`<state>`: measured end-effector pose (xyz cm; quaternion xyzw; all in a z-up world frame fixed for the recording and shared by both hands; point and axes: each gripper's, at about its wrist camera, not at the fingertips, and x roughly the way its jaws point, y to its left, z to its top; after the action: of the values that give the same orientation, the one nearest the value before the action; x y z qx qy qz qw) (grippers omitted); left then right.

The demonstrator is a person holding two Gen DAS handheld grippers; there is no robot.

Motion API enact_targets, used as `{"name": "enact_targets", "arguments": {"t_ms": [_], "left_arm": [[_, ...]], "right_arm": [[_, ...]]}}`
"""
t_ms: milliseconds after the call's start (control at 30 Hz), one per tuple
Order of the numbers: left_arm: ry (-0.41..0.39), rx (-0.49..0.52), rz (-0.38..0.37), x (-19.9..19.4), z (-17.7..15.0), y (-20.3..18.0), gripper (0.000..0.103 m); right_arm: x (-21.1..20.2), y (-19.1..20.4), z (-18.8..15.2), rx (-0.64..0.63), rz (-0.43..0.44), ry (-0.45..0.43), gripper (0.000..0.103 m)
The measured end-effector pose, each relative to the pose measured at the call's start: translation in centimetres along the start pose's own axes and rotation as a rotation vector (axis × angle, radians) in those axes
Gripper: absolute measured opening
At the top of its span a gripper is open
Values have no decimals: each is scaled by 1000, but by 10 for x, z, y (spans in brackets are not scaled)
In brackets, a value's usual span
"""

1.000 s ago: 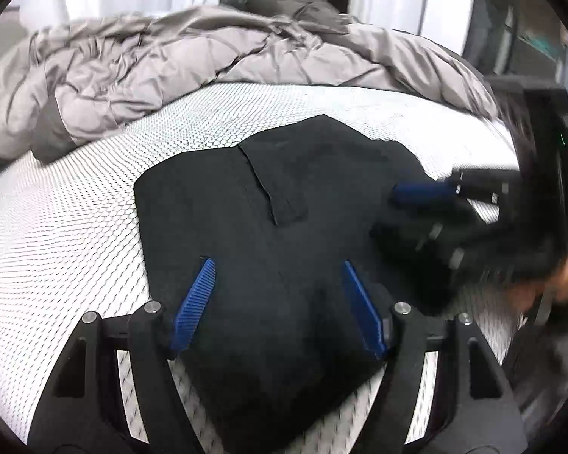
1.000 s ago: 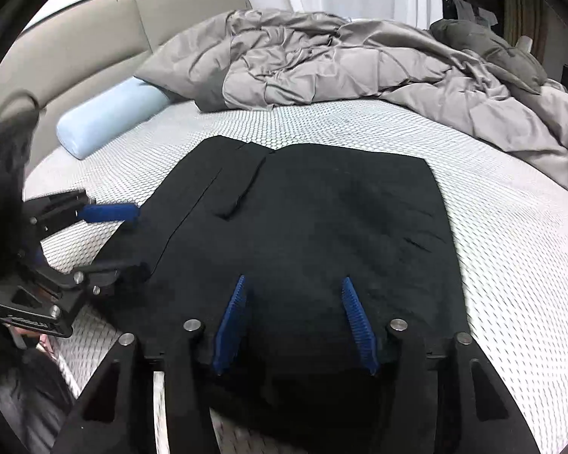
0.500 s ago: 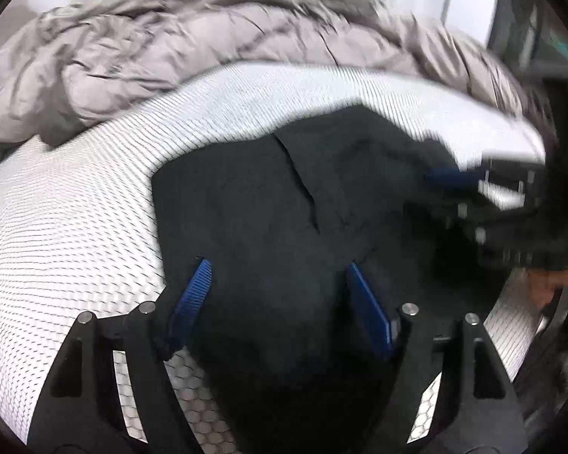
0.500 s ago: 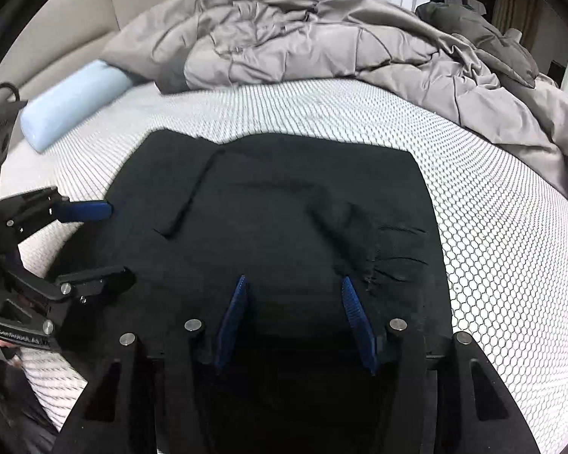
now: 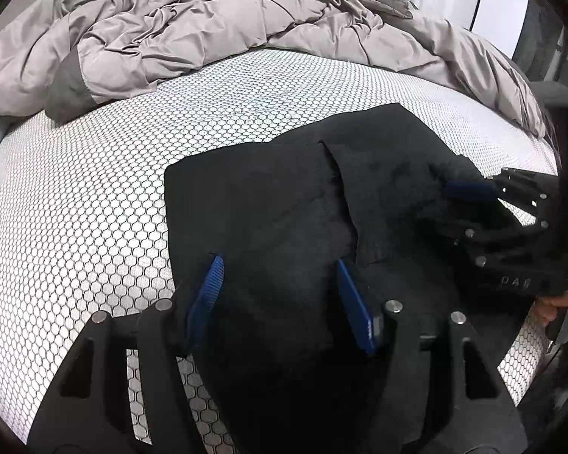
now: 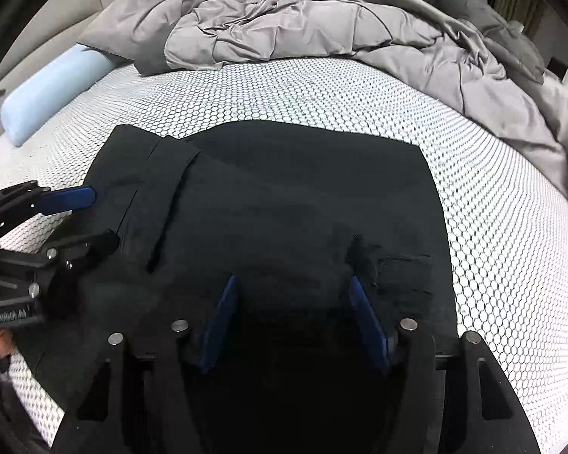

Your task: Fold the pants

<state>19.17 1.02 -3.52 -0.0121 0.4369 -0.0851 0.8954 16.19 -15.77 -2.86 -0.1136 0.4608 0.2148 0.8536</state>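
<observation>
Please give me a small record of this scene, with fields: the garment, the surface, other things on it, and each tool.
garment: black fabric pants, folded, lying flat on the bed
surface: white mattress cover with a honeycomb print
other things: crumpled grey duvet at the far side; light blue cylindrical bolster by the headboard
left tool: over the near edge of the pants, jaws closing, fabric between the blue pads
right tool: over the near edge of the pants, jaws opening, fabric between the blue pads
</observation>
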Motion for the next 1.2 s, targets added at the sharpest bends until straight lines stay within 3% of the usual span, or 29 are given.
{"name": "enact_targets", "arguments": {"t_ms": [100, 200, 267, 333, 400, 433, 600, 667, 767, 900, 967, 1033, 1100, 1200], "left_arm": [[-66, -20, 13, -19, 6, 1, 32], [-118, -92, -27, -25, 19, 10, 32], [-84, -125, -23, -9, 28, 15, 32], [-20, -112, 33, 14, 33, 13, 31], [-2, -103, 54, 23, 32, 11, 31], [-2, -99, 53, 23, 32, 11, 31], [-21, -100, 92, 13, 22, 20, 31], [-39, -102, 103, 6, 16, 22, 31], [-49, -131, 107, -13, 7, 30, 31], [-93, -202, 114, -52, -25, 33, 31], [-114, -214, 80, -65, -42, 30, 31], [-101, -197, 10, -69, -54, 23, 31], [-43, -104, 32, -61, -64, 12, 31], [-24, -26, 66, -63, -76, 11, 36]], "right_arm": [[-6, 14, 0, -55, -45, -16, 61], [-13, 13, 6, -16, 16, -58, 61], [-13, 12, 18, 45, 55, -87, 61], [-2, 14, 29, 92, 81, -93, 61], [15, 19, 32, 94, 100, -42, 61], [25, 23, 29, 73, 85, -3, 61], [9, 10, 12, -9, -64, -15, 60], [2, -7, 5, 38, 23, -25, 60], [-18, -12, 1, 44, 61, -72, 60], [-63, -38, -18, 153, 147, -182, 60], [-69, -43, -31, 183, 159, -181, 60], [-68, -41, -47, 168, 211, -155, 60], [-58, -35, -57, 141, 249, -110, 59], [-46, -33, -75, 68, 130, -50, 58]]}}
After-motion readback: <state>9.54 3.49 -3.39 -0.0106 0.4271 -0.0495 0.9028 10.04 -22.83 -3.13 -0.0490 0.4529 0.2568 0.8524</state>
